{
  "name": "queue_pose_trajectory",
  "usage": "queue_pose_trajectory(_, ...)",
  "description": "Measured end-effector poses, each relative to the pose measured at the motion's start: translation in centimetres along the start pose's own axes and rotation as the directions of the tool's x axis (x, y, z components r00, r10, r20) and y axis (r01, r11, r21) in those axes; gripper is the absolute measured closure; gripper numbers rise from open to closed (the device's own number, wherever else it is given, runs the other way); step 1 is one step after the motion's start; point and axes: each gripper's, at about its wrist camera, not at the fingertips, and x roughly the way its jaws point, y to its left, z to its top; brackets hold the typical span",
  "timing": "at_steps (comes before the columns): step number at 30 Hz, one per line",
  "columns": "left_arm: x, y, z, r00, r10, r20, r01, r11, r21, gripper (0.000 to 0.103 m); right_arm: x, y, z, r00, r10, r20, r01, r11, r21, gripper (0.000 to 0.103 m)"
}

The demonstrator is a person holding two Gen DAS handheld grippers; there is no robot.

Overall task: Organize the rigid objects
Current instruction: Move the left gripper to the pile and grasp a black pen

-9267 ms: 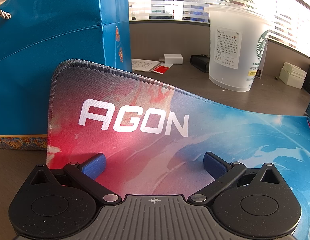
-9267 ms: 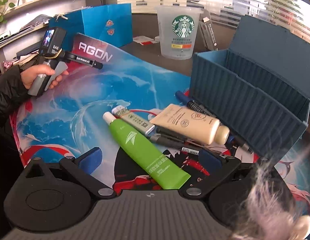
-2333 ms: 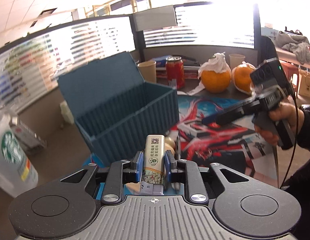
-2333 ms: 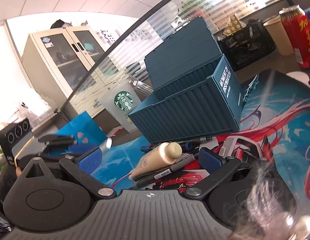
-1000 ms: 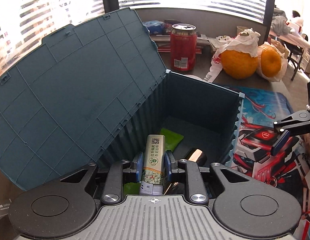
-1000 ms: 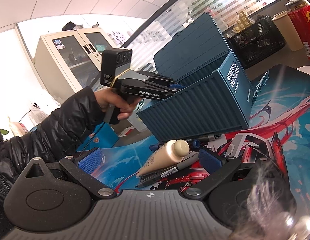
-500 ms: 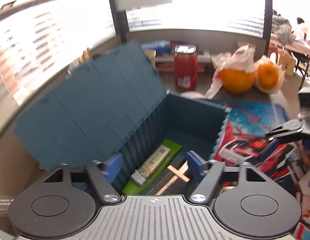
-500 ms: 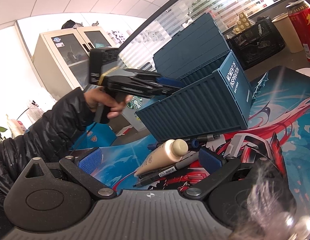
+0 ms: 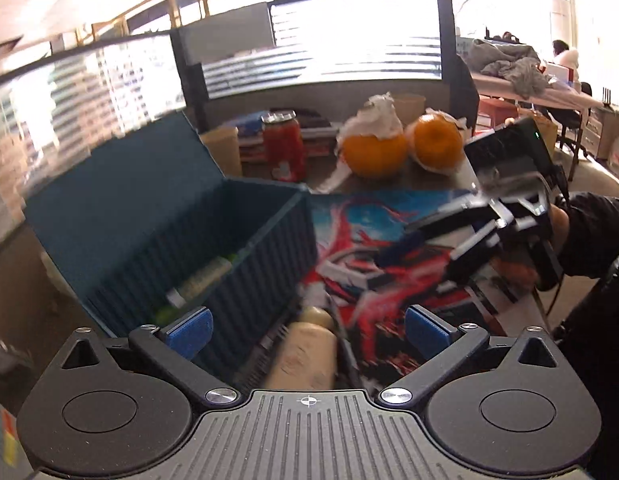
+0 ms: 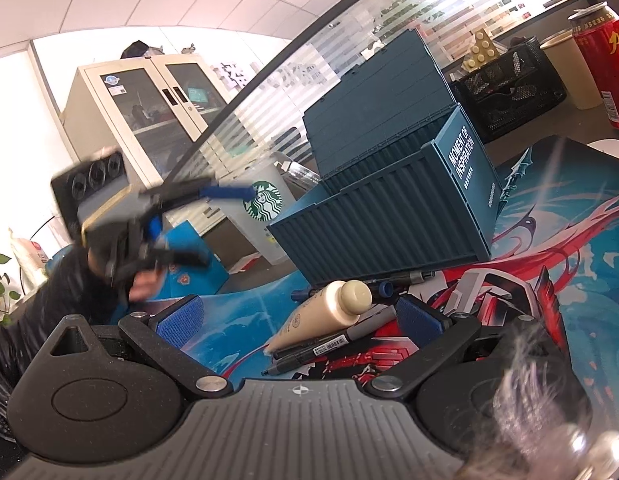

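Left gripper [image 9: 307, 330], jaws just opened wide, empty, small labelled tube [image 9: 197, 282] lying inside dark teal ribbed plastic container box [image 9: 265, 276], right gripper [image 10: 297, 316] spread apart, empty, over beige squeeze tube [image 10: 329, 312].

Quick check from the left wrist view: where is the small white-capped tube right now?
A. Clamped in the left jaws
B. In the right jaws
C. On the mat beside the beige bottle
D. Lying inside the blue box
D: the tube lies inside the box, on the green tube, while the left gripper has just opened its jaws wide, nothing between the pads.
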Motion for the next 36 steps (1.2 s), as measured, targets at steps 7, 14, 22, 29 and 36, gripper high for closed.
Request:
queue_pose_trajectory(7, 2.7, -2.7, -3.2, 0.996, -0.088, -0.002, 0.087, 0.988, -0.130, 0.000, -0.1, -0.1, 0.1, 1.000, -0.013, 0.005, 0.013, 1.000, 0.004, 0.000)
queue_pose_trajectory(14, 4.3, -4.7, -4.3, 0.997, -0.069, -0.034, 0.063, 0.984, -0.165, 0.000, -0.5, -0.3, 0.2, 1.000, -0.005, 0.028, 0.004, 1.000, 0.013, 0.000)
queue_pose_trajectory(22, 5.2, -5.6, -4.2, 0.994, -0.090, -0.059, 0.079, 0.981, -0.175, 0.000, -0.8, -0.4, 0.3, 0.999, 0.005, 0.041, -0.005, 1.000, 0.013, 0.000)
queue_pose_trajectory(29, 6.2, -6.4, -3.5, 0.996, -0.058, -0.062, 0.045, 0.980, -0.191, 0.000, -1.1, -0.8, 0.5, 0.998, 0.011, 0.065, -0.013, 0.999, 0.038, 0.000)
queue_pose_trajectory(36, 7.2, -5.4, -3.3, 0.999, 0.003, -0.053, -0.019, 0.954, -0.299, 0.000, -1.9, -1.3, 0.6, 0.994, 0.011, 0.109, -0.018, 0.998, 0.062, 0.000)
